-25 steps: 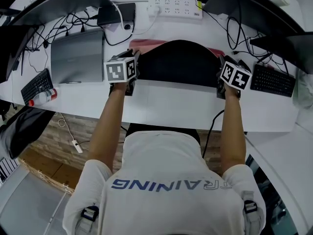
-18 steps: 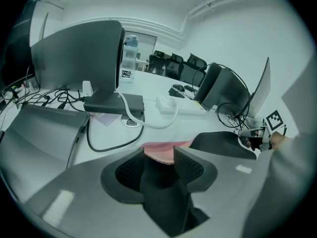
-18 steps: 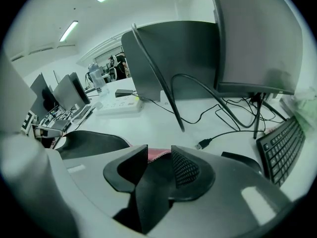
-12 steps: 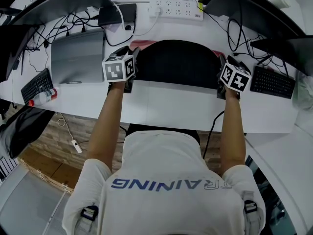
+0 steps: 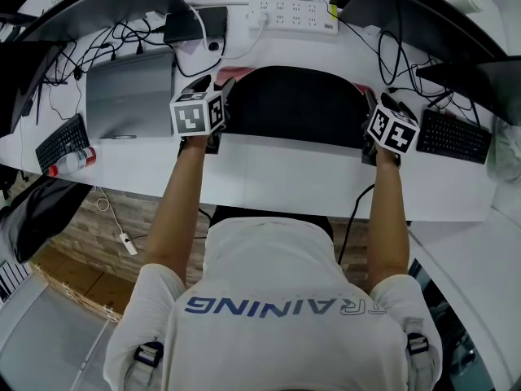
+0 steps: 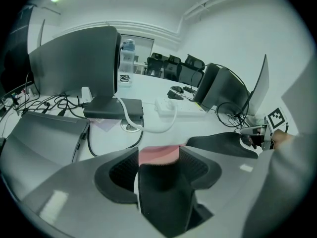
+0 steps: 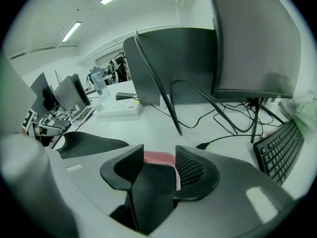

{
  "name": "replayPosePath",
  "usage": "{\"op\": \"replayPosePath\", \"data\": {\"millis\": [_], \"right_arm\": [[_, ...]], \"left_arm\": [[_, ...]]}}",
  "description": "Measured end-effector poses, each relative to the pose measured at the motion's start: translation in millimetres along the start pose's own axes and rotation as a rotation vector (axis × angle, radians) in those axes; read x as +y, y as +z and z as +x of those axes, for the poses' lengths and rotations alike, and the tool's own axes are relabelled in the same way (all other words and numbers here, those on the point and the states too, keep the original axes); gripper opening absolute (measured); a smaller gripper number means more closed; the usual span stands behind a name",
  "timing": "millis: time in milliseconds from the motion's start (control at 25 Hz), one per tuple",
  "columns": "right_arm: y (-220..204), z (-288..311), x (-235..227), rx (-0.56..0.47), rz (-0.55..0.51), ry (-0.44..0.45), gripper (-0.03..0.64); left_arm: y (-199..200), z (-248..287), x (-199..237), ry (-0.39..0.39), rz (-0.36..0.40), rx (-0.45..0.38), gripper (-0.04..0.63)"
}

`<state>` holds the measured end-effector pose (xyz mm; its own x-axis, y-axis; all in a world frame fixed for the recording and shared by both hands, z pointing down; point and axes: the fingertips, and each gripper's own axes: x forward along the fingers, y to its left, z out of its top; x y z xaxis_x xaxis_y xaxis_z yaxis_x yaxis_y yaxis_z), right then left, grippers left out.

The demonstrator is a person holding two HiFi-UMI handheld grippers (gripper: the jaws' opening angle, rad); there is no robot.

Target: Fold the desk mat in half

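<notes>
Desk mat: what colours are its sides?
Desk mat: black on one face, pink on the other; clearest in left gripper view.

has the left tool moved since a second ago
Yes, slightly: the left tool edged up the desk toward the power strip. Its jaws have just been opening, with the desk mat between them.

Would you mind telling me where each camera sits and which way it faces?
Head view: on the person's head, facing steeply down at the desk and mat; shows torso, arms, left gripper and right gripper.
Left gripper view: on the left gripper, facing along its fingers toward the monitors; they have just been opening, mat corner between them.
Right gripper view: on the right gripper, same; fingers just opening too, mat corner between.
Shared: both gripper views see the mat and power strip.
</notes>
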<state>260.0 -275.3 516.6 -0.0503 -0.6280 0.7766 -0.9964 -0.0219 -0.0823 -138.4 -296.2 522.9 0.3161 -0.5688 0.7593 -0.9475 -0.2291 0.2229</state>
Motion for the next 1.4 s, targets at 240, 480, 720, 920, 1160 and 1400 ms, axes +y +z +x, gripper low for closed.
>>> {"op": "replayPosePath", "data": {"millis": [240,480,720,920,1160,1400], "right_arm": [[0,-5,-4,-0.011,0.005,0.0,0.258],[-1,-12,-1,-0.015,0.0,0.007,0.256],[-1,-26,5,-0.019,-0.027,0.02,0.17],[7,-46,8,-0.068,-0.044,0.019,0.012],[26,-80,16,-0.164,-0.05,0.056,0.012],[45,-128,22,-0.29,-0.072,0.098,0.011]], "left_arm": [[-5,-2,-3,-0.017,0.001,0.006,0.298],[-2,-7,-6,-0.023,0.002,-0.006,0.298],[7,-24,-7,0.016,0.027,-0.073,0.158],[20,-44,-6,0.061,0.044,-0.155,0.006],[29,-77,-21,0.039,0.043,-0.224,0.005],[37,-125,-47,0.025,0.052,-0.325,0.005]]}}
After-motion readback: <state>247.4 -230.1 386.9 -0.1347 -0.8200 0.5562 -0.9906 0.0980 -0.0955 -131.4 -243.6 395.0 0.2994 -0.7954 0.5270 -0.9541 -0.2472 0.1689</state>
